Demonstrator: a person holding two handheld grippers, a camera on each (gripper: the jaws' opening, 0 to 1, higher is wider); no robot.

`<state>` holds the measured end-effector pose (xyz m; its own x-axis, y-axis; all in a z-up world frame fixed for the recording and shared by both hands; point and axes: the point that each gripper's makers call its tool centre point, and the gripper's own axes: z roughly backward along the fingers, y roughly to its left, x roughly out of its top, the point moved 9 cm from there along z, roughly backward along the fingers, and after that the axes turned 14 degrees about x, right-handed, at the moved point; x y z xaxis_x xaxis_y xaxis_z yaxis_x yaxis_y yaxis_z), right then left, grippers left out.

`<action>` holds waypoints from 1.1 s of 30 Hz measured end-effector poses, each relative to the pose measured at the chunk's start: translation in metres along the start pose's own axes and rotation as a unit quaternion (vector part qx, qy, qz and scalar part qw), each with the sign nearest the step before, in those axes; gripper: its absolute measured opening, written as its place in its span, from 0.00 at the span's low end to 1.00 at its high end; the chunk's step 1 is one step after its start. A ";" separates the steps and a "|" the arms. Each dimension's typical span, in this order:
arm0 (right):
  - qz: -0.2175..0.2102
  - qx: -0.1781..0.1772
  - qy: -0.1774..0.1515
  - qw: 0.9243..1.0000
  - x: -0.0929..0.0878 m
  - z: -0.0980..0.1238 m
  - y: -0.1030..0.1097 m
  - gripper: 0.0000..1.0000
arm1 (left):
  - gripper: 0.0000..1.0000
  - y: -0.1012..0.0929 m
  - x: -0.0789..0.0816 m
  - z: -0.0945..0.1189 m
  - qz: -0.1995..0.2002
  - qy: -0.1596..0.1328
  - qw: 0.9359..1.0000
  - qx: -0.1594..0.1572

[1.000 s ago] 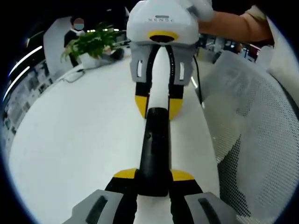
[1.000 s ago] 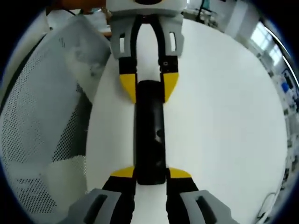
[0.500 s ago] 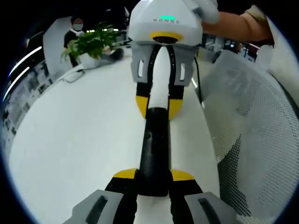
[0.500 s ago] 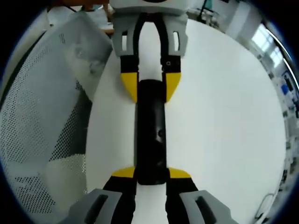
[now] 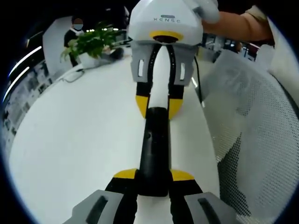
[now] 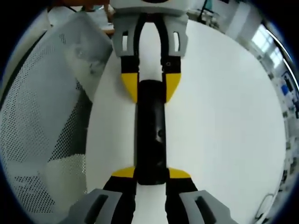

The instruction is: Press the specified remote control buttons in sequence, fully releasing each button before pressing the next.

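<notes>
I see the remote lying lengthwise on the white tabletop, a slim black bar held at both ends. In the left gripper view, my left gripper has its yellow-tipped jaws closed on the near end of the remote, one jaw pressed against each long side. At the far end of the remote the right gripper faces me, its yellow tips clamped on that end too, with its white and grey body rising above the remote and a person's hand and forearm on top of it.

In the right gripper view the arrangement is mirrored. The remote runs straight away from the camera, the right gripper grips its near end, and the left gripper grips its far end. I can make out a small round mark on the remote's side face, about midway along, but I cannot tell which button it is.

Beside the remote, on the person's side, stands a white mesh chair close against the tabletop edge; the same chair sits beside the remote in the right gripper view. Well beyond the remote's far end in the left gripper view, a green plant stands on the tabletop, with a cable near it and a person behind it.
</notes>
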<state>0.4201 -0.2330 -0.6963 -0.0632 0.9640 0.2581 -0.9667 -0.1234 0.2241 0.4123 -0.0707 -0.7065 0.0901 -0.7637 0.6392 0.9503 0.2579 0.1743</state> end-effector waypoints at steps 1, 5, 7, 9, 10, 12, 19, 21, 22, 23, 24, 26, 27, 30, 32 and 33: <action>0.000 0.000 0.000 1.000 0.000 0.000 0.000 0.20 | 0.24 0.000 0.000 0.000 -0.001 0.001 1.000 0.000; 0.001 -0.001 0.000 1.000 0.001 0.001 0.000 0.20 | 0.24 0.001 0.001 0.000 -0.005 0.005 1.000 -0.001; 0.002 -0.003 -0.004 1.000 0.002 0.003 0.000 0.20 | 0.24 0.002 0.001 0.001 -0.003 0.007 1.000 0.000; 0.003 -0.006 -0.007 1.000 0.002 0.006 -0.001 0.20 | 0.24 0.004 0.001 0.001 -0.002 0.007 1.000 0.001; 0.003 -0.007 -0.007 1.000 0.003 0.007 -0.001 0.20 | 0.24 0.004 0.001 0.001 -0.002 0.007 1.000 0.001; 0.006 -0.011 -0.007 1.000 0.004 0.010 -0.002 0.20 | 0.24 0.007 0.002 0.003 -0.001 0.005 1.000 0.004; 0.006 -0.023 -0.008 1.000 0.002 0.018 -0.009 0.20 | 0.24 0.017 0.011 0.005 -0.013 0.003 1.000 0.011; 0.006 -0.025 -0.008 1.000 0.001 0.022 -0.012 0.20 | 0.24 0.020 0.013 0.006 -0.013 0.002 1.000 0.013; 0.007 -0.025 -0.008 1.000 0.001 0.023 -0.012 0.20 | 0.24 0.021 0.014 0.006 -0.014 0.001 1.000 0.014; 0.007 -0.026 -0.008 1.000 0.001 0.025 -0.013 0.20 | 0.24 0.022 0.015 0.006 -0.015 0.001 1.000 0.015; 0.007 -0.027 -0.008 1.000 0.001 0.027 -0.014 0.20 | 0.24 0.023 0.015 0.006 -0.015 0.000 1.000 0.015; 0.008 -0.032 -0.008 0.999 0.000 0.031 -0.016 0.20 | 0.24 0.027 0.017 0.007 -0.014 -0.003 1.000 0.019; 0.008 -0.033 -0.009 0.999 0.000 0.033 -0.017 0.20 | 0.24 0.029 0.019 0.007 -0.016 -0.004 1.000 0.021; 0.010 -0.038 -0.009 0.999 0.001 0.038 -0.021 0.20 | 0.24 0.035 0.022 0.009 -0.019 -0.006 0.999 0.025; 0.010 -0.042 -0.010 0.999 0.002 0.041 -0.024 0.20 | 0.24 0.040 0.024 0.010 -0.022 -0.006 0.999 0.028; 0.011 -0.043 -0.010 0.999 0.003 0.042 -0.025 0.20 | 0.24 0.041 0.025 0.010 -0.023 -0.005 0.999 0.029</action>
<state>0.4542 -0.2373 -0.6617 -0.0802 0.9563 0.2813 -0.9830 -0.1226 0.1365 0.4508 -0.0728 -0.6761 0.0429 -0.7699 0.6367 0.9348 0.2558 0.2464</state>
